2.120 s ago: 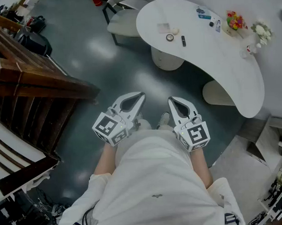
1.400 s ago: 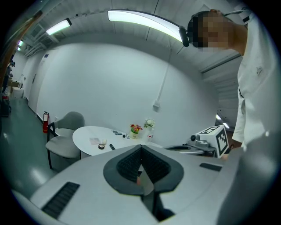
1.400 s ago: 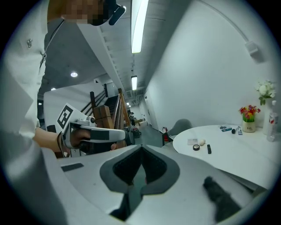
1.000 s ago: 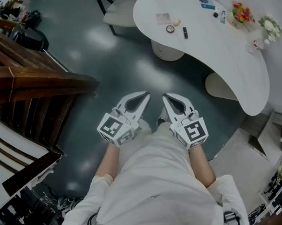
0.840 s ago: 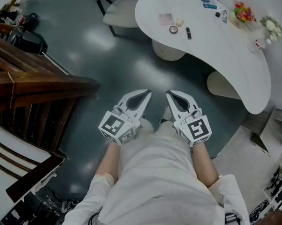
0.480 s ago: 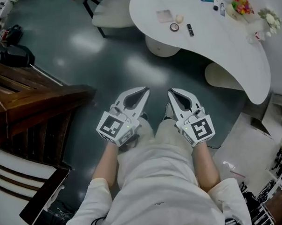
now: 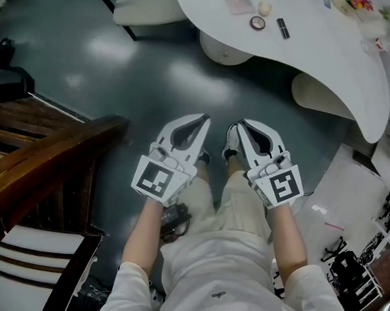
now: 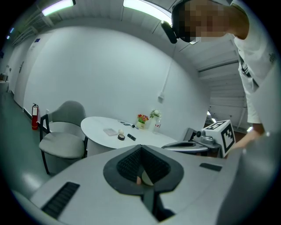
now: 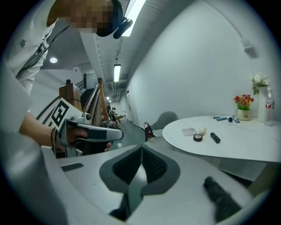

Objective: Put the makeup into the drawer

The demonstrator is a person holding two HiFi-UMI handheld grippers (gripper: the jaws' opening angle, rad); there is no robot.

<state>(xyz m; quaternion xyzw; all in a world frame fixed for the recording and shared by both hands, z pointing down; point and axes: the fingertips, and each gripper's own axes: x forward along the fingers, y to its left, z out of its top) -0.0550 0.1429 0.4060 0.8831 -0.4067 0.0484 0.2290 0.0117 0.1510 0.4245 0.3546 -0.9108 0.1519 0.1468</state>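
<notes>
Closer to the counter (image 7: 320,56) than before, left gripper (image 7: 205,119) and right gripper (image 7: 242,125) have fingers pressed together, empty. Makeup (image 7: 258,23) lies there (black tube (image 7: 283,28) flat, long axis pointing away from the person; lettering unreadable).

No words, numbers or brand names are legible anywhere. The left gripper (image 7: 204,121) and right gripper (image 7: 237,126) bear only black-and-white square marker patterns.
</notes>
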